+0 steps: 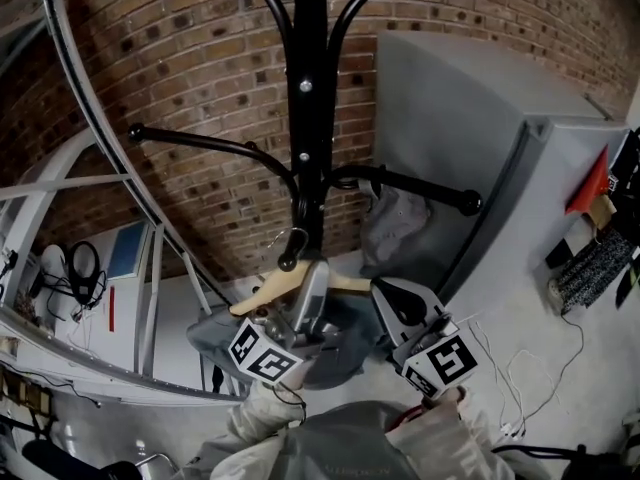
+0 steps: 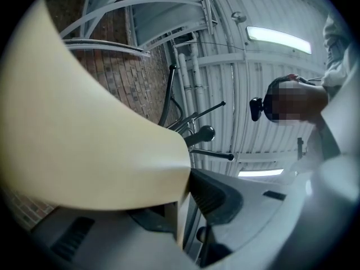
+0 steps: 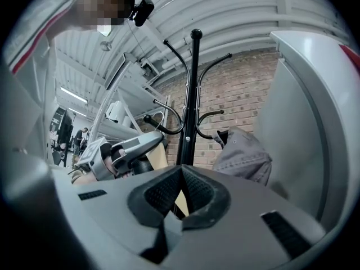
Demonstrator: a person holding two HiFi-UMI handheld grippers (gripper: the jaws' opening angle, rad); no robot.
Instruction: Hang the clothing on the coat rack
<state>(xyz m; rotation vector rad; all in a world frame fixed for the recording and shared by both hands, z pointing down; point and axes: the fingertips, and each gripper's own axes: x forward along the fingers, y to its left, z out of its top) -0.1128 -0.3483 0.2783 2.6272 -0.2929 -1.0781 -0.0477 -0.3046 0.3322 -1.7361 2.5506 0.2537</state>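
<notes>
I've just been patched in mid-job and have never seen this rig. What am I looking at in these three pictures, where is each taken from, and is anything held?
No robot: a person holds a two-fingered gripper in each hand. The head view looks down from a camera on the person's head; the other two cameras ride on the grippers, looking along their fingers. Ahead stands a black coat rack before a brick wall, a grey garment hanging on one arm. The left gripper clamps a wooden hanger carrying more grey clothing, its metal hook close to the rack's pole. The right gripper, beside it, has its fingers closed on nothing.
</notes>
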